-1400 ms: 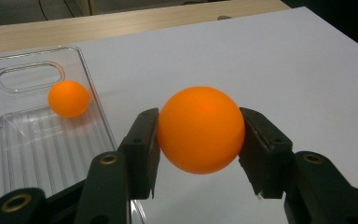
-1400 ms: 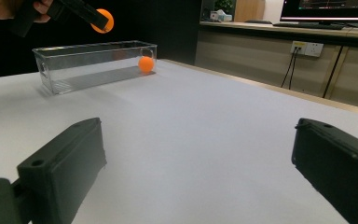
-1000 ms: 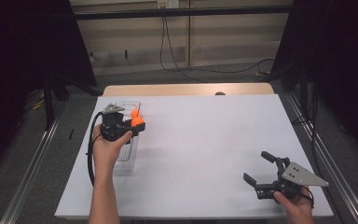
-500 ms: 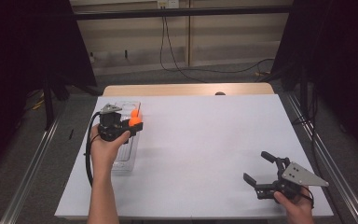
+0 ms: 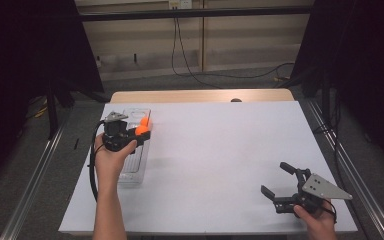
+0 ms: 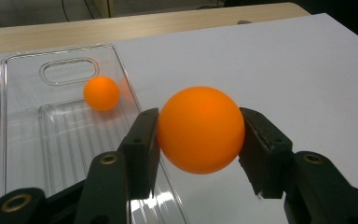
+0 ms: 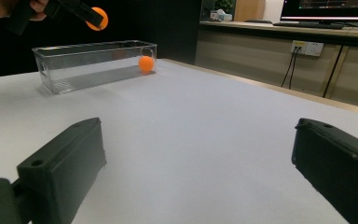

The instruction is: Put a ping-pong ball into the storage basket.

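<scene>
My left gripper (image 6: 199, 140) is shut on an orange ball (image 6: 200, 129), pressed between both black pads. It hovers over the right edge of a clear plastic bin (image 6: 2, 116) on the white table. A second orange ball (image 6: 101, 92) lies inside the bin near its far end. In the high view the held ball (image 5: 142, 130) sits above the bin (image 5: 130, 170) at the table's left. My right gripper (image 5: 275, 178) rests low at the front right, open with nothing between its jaws. From the right gripper view (image 7: 200, 163) the bin (image 7: 74, 70) and its ball (image 7: 145, 63) are far off.
The white table top (image 5: 220, 150) stretches between the two grippers. A wooden strip (image 5: 200, 96) runs along its far edge. Metal rails (image 5: 35, 175) flank both sides. Cables hang on the back wall.
</scene>
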Tool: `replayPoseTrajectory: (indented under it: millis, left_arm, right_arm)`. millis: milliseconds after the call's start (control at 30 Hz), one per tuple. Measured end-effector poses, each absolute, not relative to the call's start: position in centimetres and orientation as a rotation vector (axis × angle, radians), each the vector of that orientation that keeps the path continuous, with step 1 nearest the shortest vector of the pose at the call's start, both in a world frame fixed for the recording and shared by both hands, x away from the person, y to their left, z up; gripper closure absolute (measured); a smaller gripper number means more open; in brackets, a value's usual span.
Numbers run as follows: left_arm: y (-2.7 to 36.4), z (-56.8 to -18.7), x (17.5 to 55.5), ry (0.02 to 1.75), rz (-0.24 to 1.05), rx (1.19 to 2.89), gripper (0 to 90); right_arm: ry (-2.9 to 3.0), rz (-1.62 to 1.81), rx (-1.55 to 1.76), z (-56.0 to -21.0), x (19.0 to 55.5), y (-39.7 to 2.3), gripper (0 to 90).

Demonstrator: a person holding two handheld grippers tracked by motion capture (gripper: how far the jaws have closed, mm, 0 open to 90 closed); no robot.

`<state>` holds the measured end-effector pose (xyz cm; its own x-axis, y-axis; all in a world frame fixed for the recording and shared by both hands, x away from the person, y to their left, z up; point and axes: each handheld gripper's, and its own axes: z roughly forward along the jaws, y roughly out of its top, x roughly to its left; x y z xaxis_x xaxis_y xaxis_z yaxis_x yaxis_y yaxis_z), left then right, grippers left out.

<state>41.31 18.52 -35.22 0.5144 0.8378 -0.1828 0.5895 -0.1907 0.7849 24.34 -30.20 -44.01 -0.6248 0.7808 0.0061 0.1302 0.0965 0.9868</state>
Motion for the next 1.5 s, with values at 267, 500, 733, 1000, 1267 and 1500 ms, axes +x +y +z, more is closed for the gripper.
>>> replayPoseTrajectory:
  millis: [267,500,733,1000,1267,1500]
  left_arm:
    - [18.7,-35.3,41.3,1.193,0.386,1.902,50.8]
    - [19.1,-35.5,41.4,1.201,0.402,1.909,50.9]
    - [19.4,-35.7,41.4,1.216,0.409,1.912,50.9]
    - [19.4,-35.9,41.5,1.233,0.426,1.917,50.9]
    - [19.8,-36.0,41.4,1.244,0.433,1.914,50.9]
    - [19.9,-36.2,41.5,1.257,0.437,1.914,50.8]
  right_arm:
    - [1.842,1.568,0.891,-44.0,24.3,-30.2,2.0]
    - [1.842,1.568,0.890,-44.0,24.3,-30.2,2.0]
    - [1.841,1.569,0.891,-44.0,24.3,-30.2,2.0]
    - [1.842,1.568,0.890,-44.0,24.3,-30.2,2.0]
    - [1.842,1.569,0.888,-44.0,24.3,-30.2,2.0]
    - [1.843,1.569,0.888,-44.0,24.3,-30.2,2.1]
